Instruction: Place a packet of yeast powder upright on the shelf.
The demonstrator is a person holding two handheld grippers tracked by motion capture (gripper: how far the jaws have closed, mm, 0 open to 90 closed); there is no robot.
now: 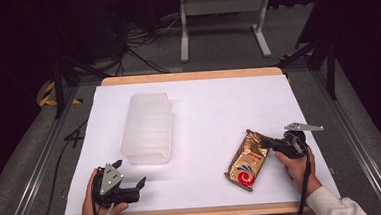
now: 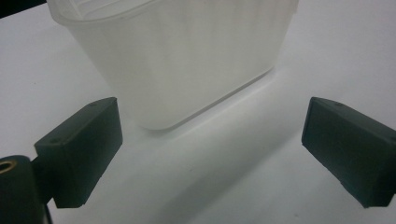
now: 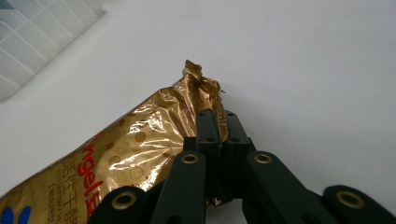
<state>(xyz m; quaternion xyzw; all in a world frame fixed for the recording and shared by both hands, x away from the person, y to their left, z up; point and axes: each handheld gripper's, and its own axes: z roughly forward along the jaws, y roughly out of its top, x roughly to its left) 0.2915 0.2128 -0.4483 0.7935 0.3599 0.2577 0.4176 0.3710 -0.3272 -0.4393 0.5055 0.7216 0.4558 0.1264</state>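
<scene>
A: Right tool (image 1: 276, 143)?
B: Clamped on gold packet (image 1: 248, 160) top edge, lower right of frame, on white surface (image 1: 209, 116).
A: Left tool (image 1: 131, 184)?
B: Jaws wide apart, lower left, w/ clear bin (image 1: 146, 128) just above.

On the tabletop (image 1: 204, 111), the plastic container (image 1: 147, 127) lies on its side left of centre, its length running from the far side toward the near edge. The foil packet (image 1: 248, 160) lies flat to the right, well apart from the container and nearer the front edge, its upper end tilted rightward. The left gripper (image 1: 133, 183) sits at the near left corner, just in front of the container's near end, its jaws spread and apart from it. The right gripper (image 1: 271, 141) is at the packet's far right end, jaws pinched together on the crimped edge. Behind the tabletop, a stand (image 1: 223, 20) rests on the floor.
</scene>
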